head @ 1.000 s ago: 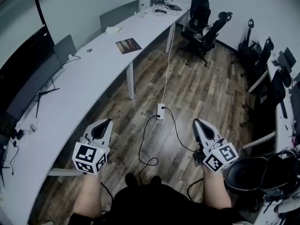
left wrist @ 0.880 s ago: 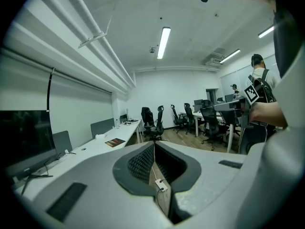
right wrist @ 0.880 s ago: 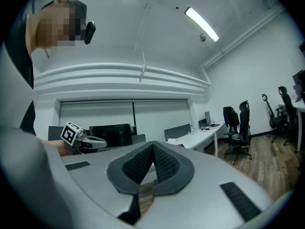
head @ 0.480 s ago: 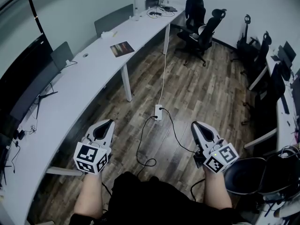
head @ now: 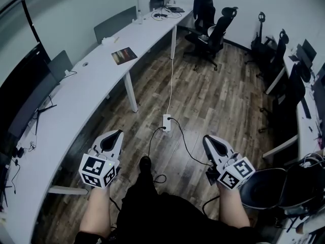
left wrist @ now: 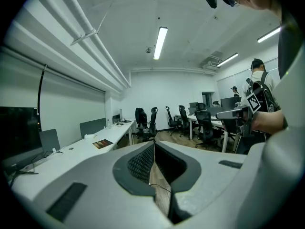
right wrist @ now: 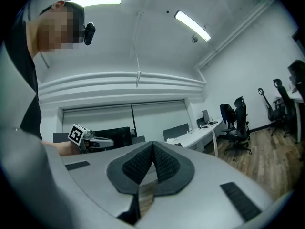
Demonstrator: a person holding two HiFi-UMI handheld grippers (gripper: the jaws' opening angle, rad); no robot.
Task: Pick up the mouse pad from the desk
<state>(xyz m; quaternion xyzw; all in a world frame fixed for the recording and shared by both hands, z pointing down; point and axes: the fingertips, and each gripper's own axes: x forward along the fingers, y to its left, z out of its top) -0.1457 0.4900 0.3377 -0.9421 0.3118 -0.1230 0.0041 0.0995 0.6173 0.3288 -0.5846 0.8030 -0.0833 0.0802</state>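
Left gripper [head: 118,133] at 7 o'clock, right gripper [head: 207,139] at 5 o'clock, jaws pressed together, empty; mouse pad [head: 124,55] on desk [head: 76,98] at 11 o'clock.

An office: long white desk [head: 76,100], swivel chairs [head: 212,33], monitors [head: 18,83].

No words, numbers or brand names can be read anywhere. The only sign-like marks are black-and-white square patterns on the white marker cube [head: 97,171] of the left gripper [head: 116,133] and on the matching cube [head: 235,173] of the right gripper [head: 207,138]. The dark rectangular mouse pad with coloured stripes [head: 124,56], by the floor-side edge of the long white tabletop [head: 76,100], shows no legible print.
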